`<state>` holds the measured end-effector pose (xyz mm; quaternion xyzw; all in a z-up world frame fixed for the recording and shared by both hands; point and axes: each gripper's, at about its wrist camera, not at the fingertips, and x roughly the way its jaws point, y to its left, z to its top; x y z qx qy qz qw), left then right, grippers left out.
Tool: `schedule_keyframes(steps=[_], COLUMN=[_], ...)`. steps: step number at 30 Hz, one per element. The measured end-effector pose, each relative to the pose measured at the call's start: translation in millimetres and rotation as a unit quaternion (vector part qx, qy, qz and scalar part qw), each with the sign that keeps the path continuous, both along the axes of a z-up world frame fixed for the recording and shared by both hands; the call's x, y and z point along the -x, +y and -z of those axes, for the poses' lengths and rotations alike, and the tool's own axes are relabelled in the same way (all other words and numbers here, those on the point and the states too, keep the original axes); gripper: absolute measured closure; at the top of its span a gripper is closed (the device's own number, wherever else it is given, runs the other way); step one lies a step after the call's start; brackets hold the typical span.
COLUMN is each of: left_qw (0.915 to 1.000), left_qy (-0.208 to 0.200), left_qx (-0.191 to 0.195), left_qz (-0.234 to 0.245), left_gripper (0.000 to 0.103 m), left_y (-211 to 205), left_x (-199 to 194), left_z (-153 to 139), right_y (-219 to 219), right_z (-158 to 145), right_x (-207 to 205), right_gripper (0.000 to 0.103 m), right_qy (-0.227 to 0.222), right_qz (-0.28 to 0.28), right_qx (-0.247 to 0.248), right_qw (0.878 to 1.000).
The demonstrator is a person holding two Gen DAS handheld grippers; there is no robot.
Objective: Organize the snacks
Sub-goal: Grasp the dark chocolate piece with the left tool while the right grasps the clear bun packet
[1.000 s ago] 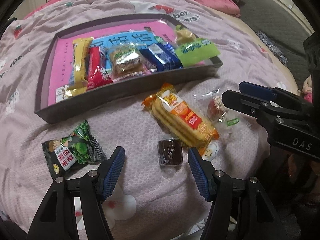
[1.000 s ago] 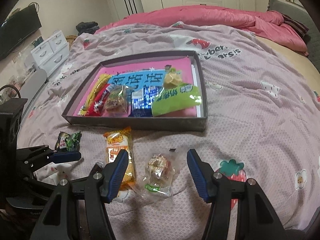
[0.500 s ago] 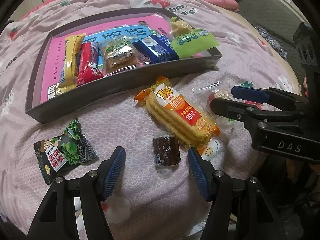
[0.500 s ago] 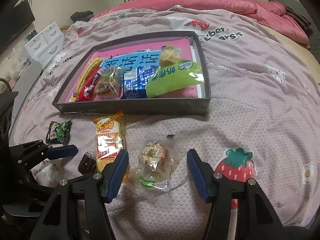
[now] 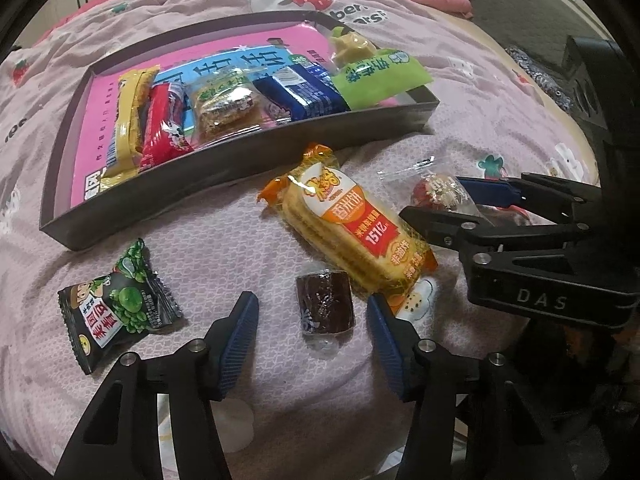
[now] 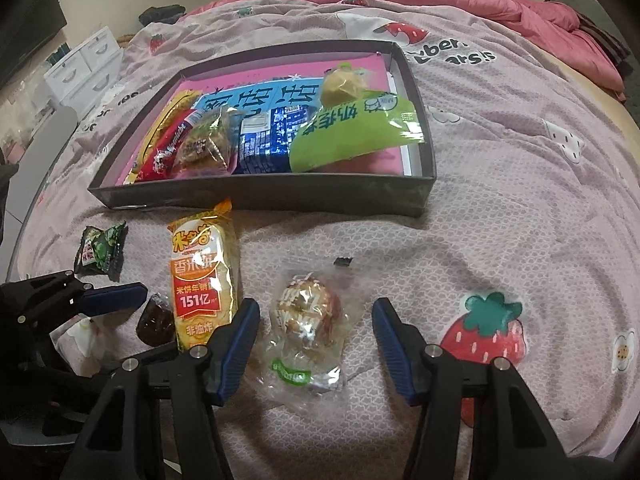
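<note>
A small brown wrapped candy [image 5: 324,304] lies on the bedspread between the fingers of my left gripper [image 5: 312,304]. Its jaws are closing and the pads stand clear of the candy. My right gripper [image 6: 316,308] is open, straddling a clear-wrapped round snack [image 6: 308,316]. An orange rice-cracker pack [image 5: 352,224] lies between the two, and a black-and-green pea packet [image 5: 116,308] lies to the left. Behind them the dark tray [image 5: 240,168] with a pink floor holds several packs in a row. Each gripper shows at the edge of the other view.
The tray's near wall [image 6: 280,196] stands just beyond the loose snacks. A pink duvet [image 6: 480,0] is bunched at the far side of the bed. White drawers [image 6: 88,64] stand off the bed at the left. The bed's near edge drops away under both grippers.
Both grippers have come down closer to the bedspread. The left jaws have narrowed a little around the brown candy. The right gripper now straddles the clear-wrapped snack more closely.
</note>
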<state>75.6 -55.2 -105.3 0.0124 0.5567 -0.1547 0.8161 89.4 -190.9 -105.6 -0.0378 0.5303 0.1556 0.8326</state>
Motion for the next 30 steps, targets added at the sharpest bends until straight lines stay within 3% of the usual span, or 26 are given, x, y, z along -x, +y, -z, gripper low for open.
schedule_keyframes(steps=[3,7,16,30], left_qw=[1.0,1.0,0.9993,0.9934], left_qy=[0.001,0.002,0.005,-0.06], left_qx=[0.001,0.004,0.038,0.071], left_qz=[0.001,0.008,-0.004,-0.068], left_gripper=[0.051,0.075,0.076,0.076], left_y=[-0.7,-2.4,9.7,57.3], left_x=[-0.1,0.0,-0.1,-7.1], left_z=[0.4,0.9,-8.4,-57.8], right_y=[0.8,2.3,-8.9,-5.9], right_z=[2.6,2.4,-21.6,-58.8], right_x=[-1.1,-1.5,2.1,6.3], right_gripper=[0.049,0.06,0.063,0.063], right_qy=[0.001,-0.003,-0.043,-0.124], right_qz=[-0.004,-0.009,0.0,-0.017], right_qx=[0.005,0.009,-0.043,-0.098], right_qw=[1.0,1.0,0.998,0.987])
